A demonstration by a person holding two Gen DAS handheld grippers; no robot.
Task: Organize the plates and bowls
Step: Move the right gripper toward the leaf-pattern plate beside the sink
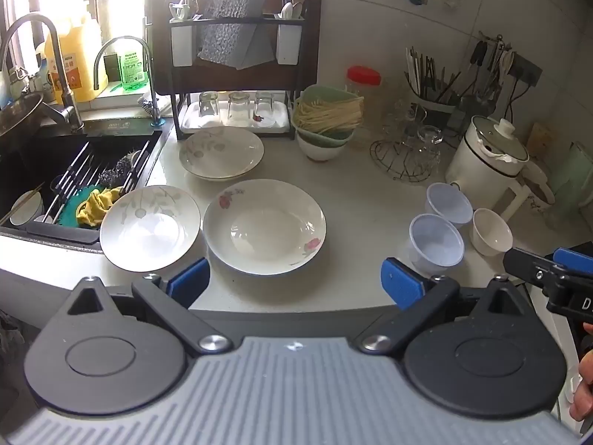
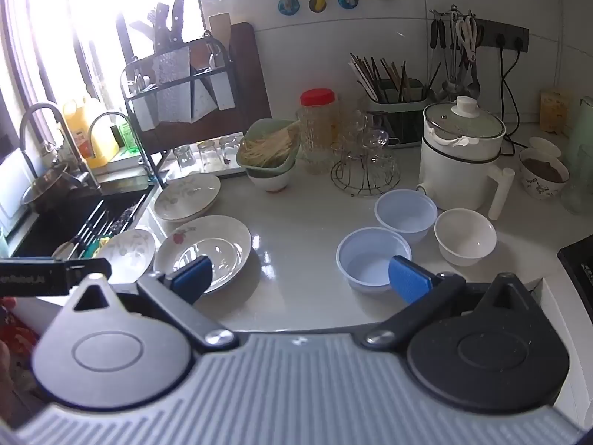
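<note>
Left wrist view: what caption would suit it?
Open left gripper poised over rose plate and leaf-pattern plate beside the sink.

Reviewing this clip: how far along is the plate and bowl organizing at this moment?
Barely begun. Possibly done: two leaf-pattern plates already sit stacked near the rack. In hand: nothing; the left gripper and right gripper are both open and empty above the counter edge. Left: the lone leaf plate and rose plate lie separate, and two blue bowls and the white bowl stand unstacked.
</note>
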